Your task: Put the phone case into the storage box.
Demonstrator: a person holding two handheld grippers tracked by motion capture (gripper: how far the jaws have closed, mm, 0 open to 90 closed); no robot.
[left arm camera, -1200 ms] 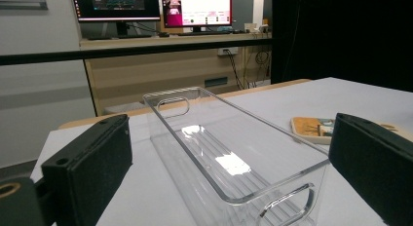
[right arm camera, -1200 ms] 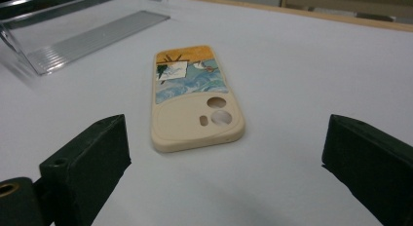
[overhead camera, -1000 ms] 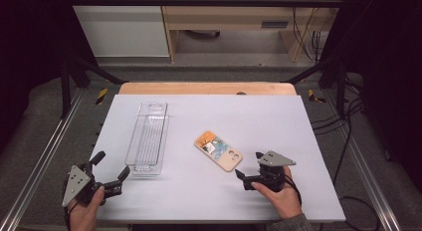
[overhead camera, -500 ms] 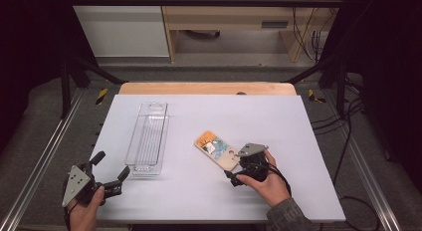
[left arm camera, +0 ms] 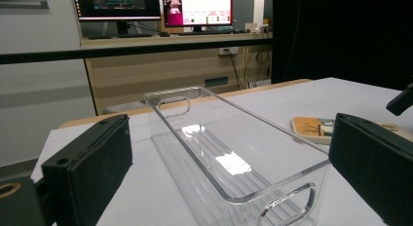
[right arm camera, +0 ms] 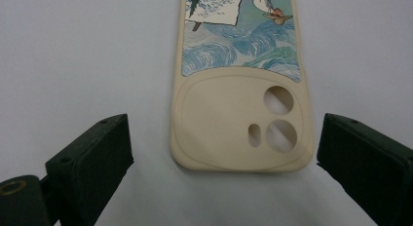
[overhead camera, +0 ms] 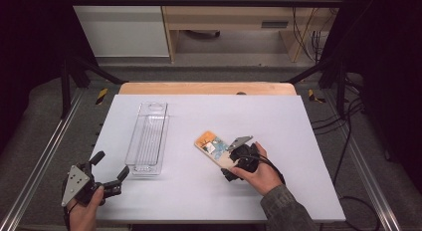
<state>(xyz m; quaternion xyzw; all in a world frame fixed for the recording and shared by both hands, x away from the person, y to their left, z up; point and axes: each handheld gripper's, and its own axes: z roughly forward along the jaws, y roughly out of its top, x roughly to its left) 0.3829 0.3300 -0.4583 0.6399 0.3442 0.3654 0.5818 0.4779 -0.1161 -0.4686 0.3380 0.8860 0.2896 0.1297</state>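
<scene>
The left gripper point(overhead camera: 108, 169) rests at the near left corner of the white table point(overhead camera: 298, 121), held in a hand point(overhead camera: 84, 213), its jaws spread wide with nothing between them. In the left gripper view those jaws frame the near end of the clear plastic tray point(left arm camera: 229, 162), which stands just beyond them without touching.

The clear plastic tray point(overhead camera: 148, 139) lies lengthwise, near to far, on the left half of the table, a handle slot at each end. To its right, near the table's middle, the phone case point(overhead camera: 211, 146) lies flat and angled, its cream camera end nearest the person.

The right gripper point(overhead camera: 230, 164) sits over that near end, gripped by the right hand point(overhead camera: 259, 173). In the right gripper view its jaws stand wide apart on either side of the phone case point(right arm camera: 241, 114), neither one touching it; the cream panel with its lens holes lies between them, the blue wave picture farther off.
</scene>
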